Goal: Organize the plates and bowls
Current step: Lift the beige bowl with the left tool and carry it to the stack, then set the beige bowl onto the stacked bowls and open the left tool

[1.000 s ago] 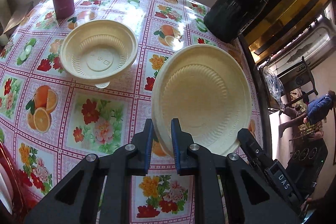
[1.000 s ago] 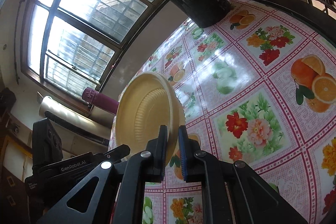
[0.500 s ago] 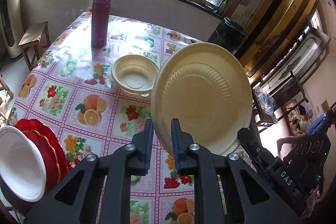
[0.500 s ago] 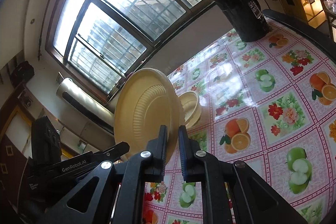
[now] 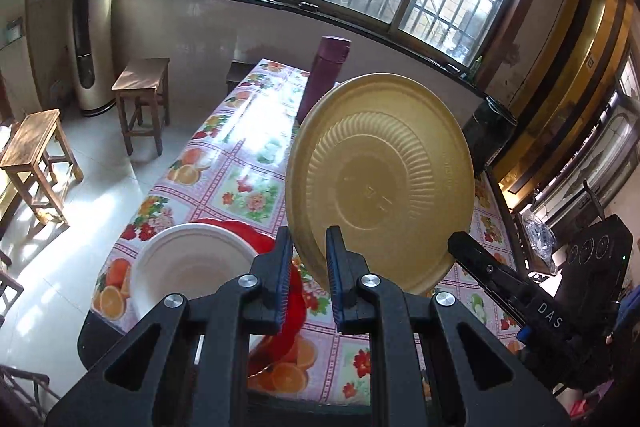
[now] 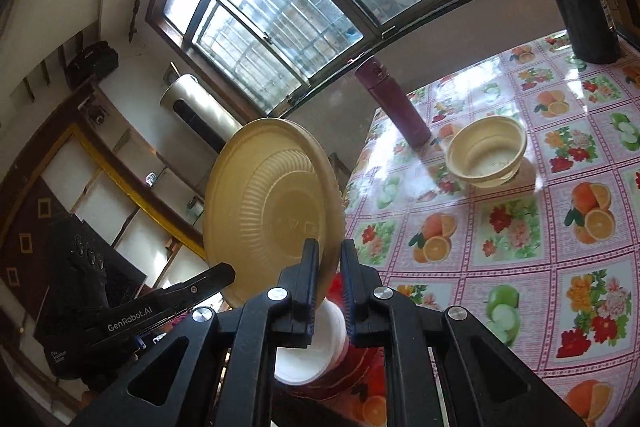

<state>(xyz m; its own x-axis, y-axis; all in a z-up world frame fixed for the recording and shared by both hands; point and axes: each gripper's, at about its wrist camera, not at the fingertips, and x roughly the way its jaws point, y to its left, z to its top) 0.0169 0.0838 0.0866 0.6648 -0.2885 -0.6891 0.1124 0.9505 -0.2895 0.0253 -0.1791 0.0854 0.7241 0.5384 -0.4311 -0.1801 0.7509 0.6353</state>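
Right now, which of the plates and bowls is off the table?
The tan plate, held tilted on edge in the air by both hand-held grippers. The tan bowl, white bowl and red plate all rest on the table.

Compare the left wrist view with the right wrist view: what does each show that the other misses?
Only the left wrist: two wooden stools on the floor. Only the right wrist: the beige bowl on the tablecloth. Both: the beige plate held on edge by both grippers, left gripper and right gripper, plus the maroon bottle and white bowl on the red plate.
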